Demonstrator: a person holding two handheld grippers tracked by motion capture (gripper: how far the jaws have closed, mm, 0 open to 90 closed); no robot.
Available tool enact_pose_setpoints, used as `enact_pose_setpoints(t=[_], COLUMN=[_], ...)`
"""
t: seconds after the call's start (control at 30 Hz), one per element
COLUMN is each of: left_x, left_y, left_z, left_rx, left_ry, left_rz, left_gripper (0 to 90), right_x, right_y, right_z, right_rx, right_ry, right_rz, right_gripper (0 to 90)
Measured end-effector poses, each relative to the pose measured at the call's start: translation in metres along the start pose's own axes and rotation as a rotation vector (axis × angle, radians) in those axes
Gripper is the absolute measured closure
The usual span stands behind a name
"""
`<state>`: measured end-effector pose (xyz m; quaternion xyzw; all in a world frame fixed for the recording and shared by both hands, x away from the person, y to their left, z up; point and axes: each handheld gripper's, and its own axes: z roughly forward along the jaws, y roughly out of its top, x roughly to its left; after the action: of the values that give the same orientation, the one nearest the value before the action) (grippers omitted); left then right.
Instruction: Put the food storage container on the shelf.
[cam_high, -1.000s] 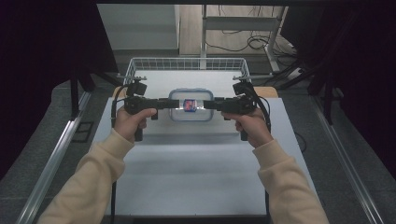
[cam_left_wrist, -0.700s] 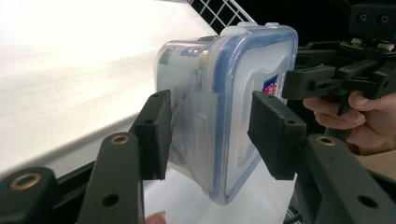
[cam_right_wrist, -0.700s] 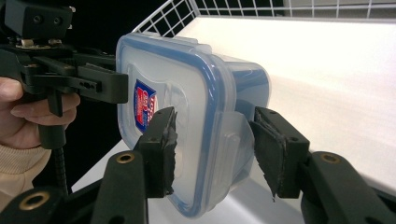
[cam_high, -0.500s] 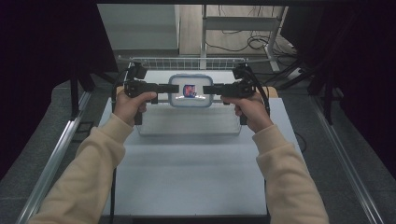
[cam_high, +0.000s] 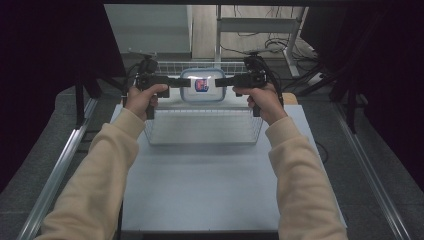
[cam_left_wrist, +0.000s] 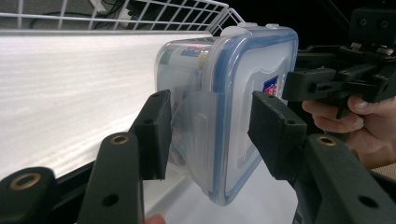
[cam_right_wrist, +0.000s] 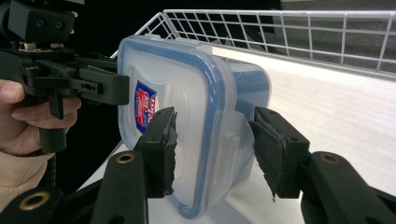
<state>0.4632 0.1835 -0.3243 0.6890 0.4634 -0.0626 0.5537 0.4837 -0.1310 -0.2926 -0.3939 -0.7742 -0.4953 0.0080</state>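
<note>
Grey table (cam_high: 200, 190) carries a wire basket (cam_high: 202, 127) at its far end. Above the basket hangs a box (cam_high: 202, 85) with a blue-rimmed lid, held between both tools: the left gripper (cam_high: 176, 83) pinches its left side latch, the right gripper (cam_high: 227, 81) pinches its right side latch.
</note>
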Motion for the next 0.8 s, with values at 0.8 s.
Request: enact_pose_setpoints(t=[0.8], left_x=[0.033], left_y=[0.013], left_z=[0.021], left_rx=[-0.003], left_ry=[-0.021], left_rz=[-0.207], left_gripper=[50.8], right_x=[-0.040], right_y=[0.015], right_z=[0.026], right_rx=[0.078], right_ry=[0.019], right_rz=[0.298], right_gripper=[48.4])
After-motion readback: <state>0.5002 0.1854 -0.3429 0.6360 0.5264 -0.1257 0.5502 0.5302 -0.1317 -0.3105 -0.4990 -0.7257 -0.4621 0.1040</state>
